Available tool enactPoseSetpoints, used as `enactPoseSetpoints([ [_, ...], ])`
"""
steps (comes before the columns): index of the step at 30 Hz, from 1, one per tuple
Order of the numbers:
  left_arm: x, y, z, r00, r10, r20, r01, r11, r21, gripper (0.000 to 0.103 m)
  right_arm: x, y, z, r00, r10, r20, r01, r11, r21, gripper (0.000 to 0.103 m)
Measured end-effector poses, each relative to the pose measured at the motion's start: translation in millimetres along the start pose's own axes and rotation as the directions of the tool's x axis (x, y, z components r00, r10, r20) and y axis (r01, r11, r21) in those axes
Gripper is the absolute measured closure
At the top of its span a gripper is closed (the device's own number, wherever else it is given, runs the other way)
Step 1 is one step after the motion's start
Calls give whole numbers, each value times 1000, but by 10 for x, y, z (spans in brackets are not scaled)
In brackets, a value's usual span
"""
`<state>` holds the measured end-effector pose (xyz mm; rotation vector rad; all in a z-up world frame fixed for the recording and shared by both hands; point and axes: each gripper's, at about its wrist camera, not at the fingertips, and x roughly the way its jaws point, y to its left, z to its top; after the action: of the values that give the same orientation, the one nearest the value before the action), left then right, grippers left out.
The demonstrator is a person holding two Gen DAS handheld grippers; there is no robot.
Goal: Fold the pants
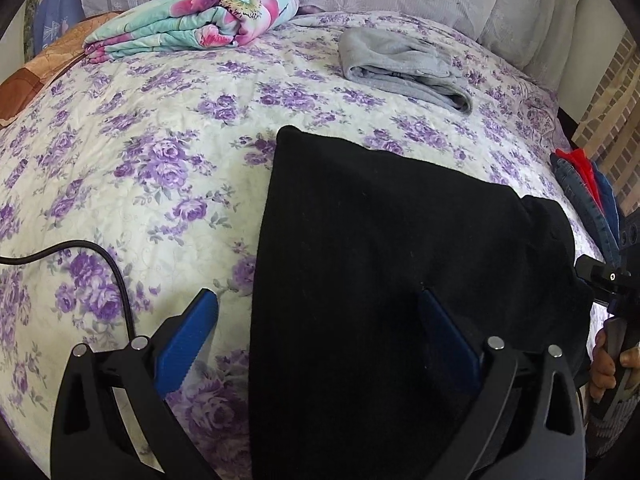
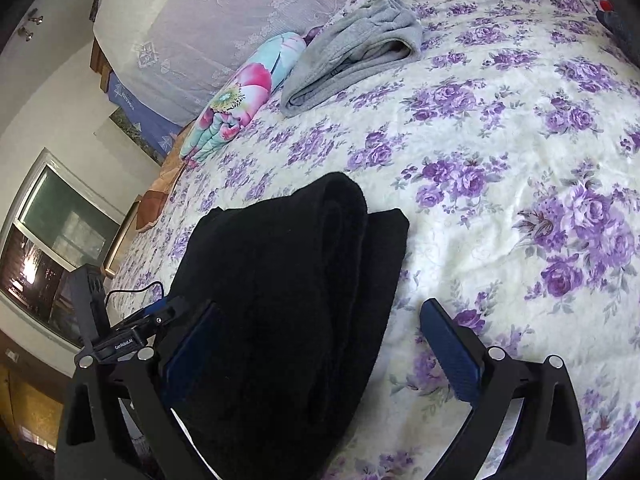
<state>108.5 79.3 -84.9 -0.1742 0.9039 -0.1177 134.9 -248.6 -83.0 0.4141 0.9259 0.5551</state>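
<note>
Left wrist view: black pants [image 1: 380,280] lie folded on the floral bed [image 1: 140,160]; left tongs [image 1: 318,320] spread wide over their edge.
Right wrist view: right tongs [image 2: 320,324] released, straddling the pants [image 2: 288,280]; grey garment [image 2: 356,52] well beyond.

Your left gripper [image 1: 318,324] had black angular arms, silver round screws and blue ribbed fingers [image 1: 188,340]. A thin black cable [image 1: 108,264] curved beside it. Your right gripper [image 2: 320,336] looked identical. Your hand [image 1: 606,364] showed bare skin.
</note>
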Motion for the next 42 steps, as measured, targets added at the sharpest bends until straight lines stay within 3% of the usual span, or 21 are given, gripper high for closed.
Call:
enactPoseSetpoints([
  [16, -84, -89, -174, 1000, -10, 24, 10, 1000, 6, 5, 188, 124, 51, 999, 54, -9, -54, 998, -30, 4],
  [24, -111, -83, -222, 999, -31, 29, 31, 999, 24, 5, 126, 33, 2, 997, 74, 6, -74, 997, -18, 19],
  [30, -142, -108, -263, 999, -21, 44, 20, 999, 39, 6, 144, 76, -29, 996, 84, -5, -85, 996, -27, 22],
  [35, -177, -162, -281, 998, -23, 61, 19, 997, 74, 16, 205, 105, -5, 994, 107, -14, -107, 994, -19, 25],
  [42, -213, -233, -286, 997, -28, 75, 20, 994, 111, 29, 212, -18, -7, 990, 139, 5, -139, 989, 40, 50],
])
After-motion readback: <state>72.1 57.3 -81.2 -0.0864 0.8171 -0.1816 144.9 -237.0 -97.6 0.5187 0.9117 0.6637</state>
